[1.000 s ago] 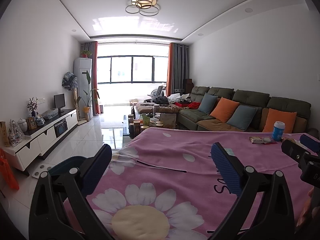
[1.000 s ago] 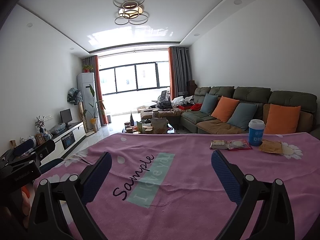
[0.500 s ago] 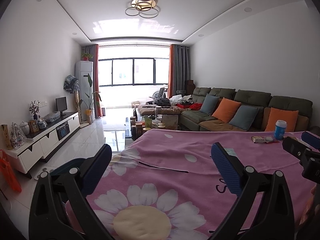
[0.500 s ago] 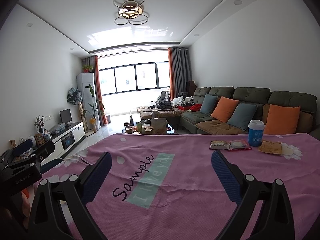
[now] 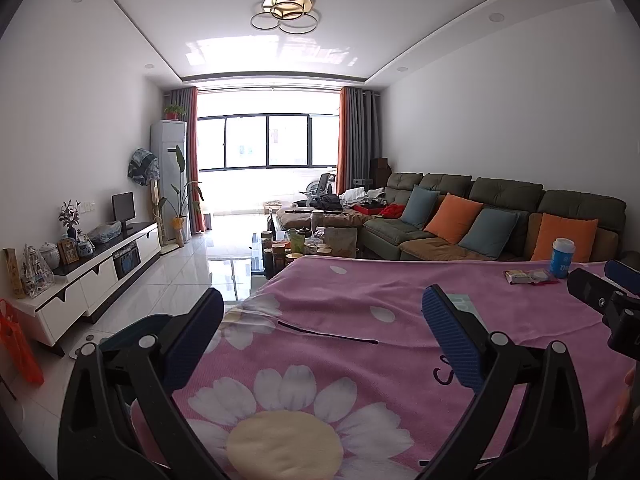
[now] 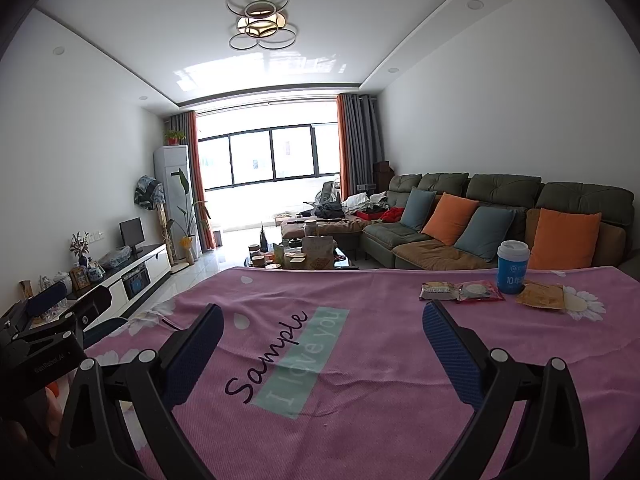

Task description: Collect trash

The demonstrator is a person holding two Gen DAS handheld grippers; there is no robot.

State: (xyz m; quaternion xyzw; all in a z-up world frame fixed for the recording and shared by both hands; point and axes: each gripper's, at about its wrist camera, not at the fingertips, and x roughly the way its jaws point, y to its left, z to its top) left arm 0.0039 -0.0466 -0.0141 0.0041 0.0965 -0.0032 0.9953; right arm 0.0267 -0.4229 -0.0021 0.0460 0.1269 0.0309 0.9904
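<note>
1. Over the near end of a table draped in a pink daisy-print cloth [image 6: 360, 288], the right gripper [image 6: 320, 328] hangs with its blue-padded fingers [image 6: 452, 356] spread wide and nothing between them.
2. Printed on the cloth under that gripper is a teal band [image 6: 308, 360] reading "I love you" beside the word "Sample".
3. At the far right of the table, the trash lies in a row: a tan snack packet [image 6: 439, 291], a red-edged clear wrapper [image 6: 478, 292] touching it, and a flat orange-brown wrapper [image 6: 540, 296] further right.
4. A blue paper cup with a white lid [image 6: 513, 267] stands upright just behind the wrappers, between the red-edged one and the orange-brown one.
5. The left gripper [image 5: 320, 320] sits over the table's left part above a large daisy [image 5: 284, 428], its fingers likewise parted and empty (the same cup [image 5: 562, 258] and packets [image 5: 528, 277] show small at the far right of its view).
6. Each tool appears at the edge of the other's view: the right one [image 5: 600, 300] at right, the left one [image 6: 60, 312] at left.
7. Beyond the table stand a dark green sofa [image 6: 500, 192] with orange and blue cushions, a cluttered coffee table [image 6: 304, 256], and a white TV cabinet [image 5: 92, 276] along the left wall.
</note>
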